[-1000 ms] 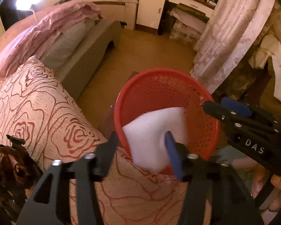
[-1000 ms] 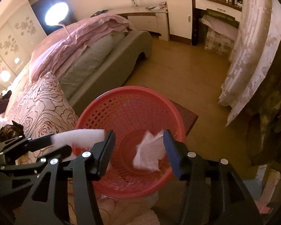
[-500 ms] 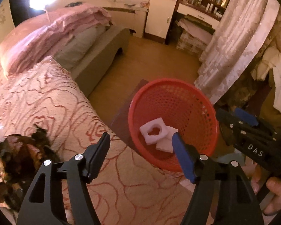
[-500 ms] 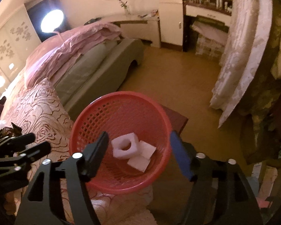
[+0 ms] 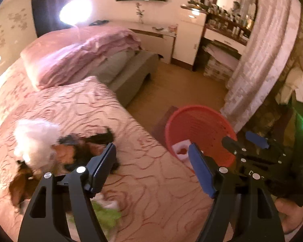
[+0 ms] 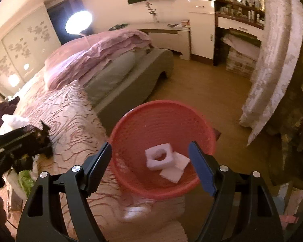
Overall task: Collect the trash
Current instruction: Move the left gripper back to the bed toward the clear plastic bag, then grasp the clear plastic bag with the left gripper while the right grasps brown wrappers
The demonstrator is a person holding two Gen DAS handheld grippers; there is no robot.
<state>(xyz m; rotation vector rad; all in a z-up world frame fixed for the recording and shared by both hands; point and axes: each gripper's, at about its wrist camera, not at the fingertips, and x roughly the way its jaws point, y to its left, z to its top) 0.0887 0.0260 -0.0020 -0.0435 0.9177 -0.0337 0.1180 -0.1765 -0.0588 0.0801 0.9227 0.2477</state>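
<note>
A red mesh basket (image 6: pixel 161 121) stands beside the bed, with a ring-shaped white foam piece (image 6: pixel 159 157) and a flat white piece (image 6: pixel 173 173) lying in it. My right gripper (image 6: pixel 150 145) hangs above the basket. Its jaws are opening and nothing is between them. My left gripper (image 5: pixel 151 149) is over the bed edge, left of the basket (image 5: pixel 202 125). Its jaws are opening too, with nothing between them. On the bedspread ahead of it lie a white fluffy wad (image 5: pixel 34 139), a dark brown wrapper (image 5: pixel 76 151) and a green scrap (image 5: pixel 107 215).
The rose-patterned bedspread (image 5: pixel 151 181) fills the near left, with a pink duvet (image 5: pixel 86 54) and a grey bed frame (image 5: pixel 131 74) behind it. Wooden floor (image 6: pixel 202 90) lies beyond the basket. A curtain (image 6: pixel 272 60) hangs on the right. A hand (image 5: pixel 293 211) shows at the lower right.
Both grippers let go of their white foam pieces, which now lie in the basket, and their jaws widened. The left gripper swung left and up over the bed; the right rose slightly.
</note>
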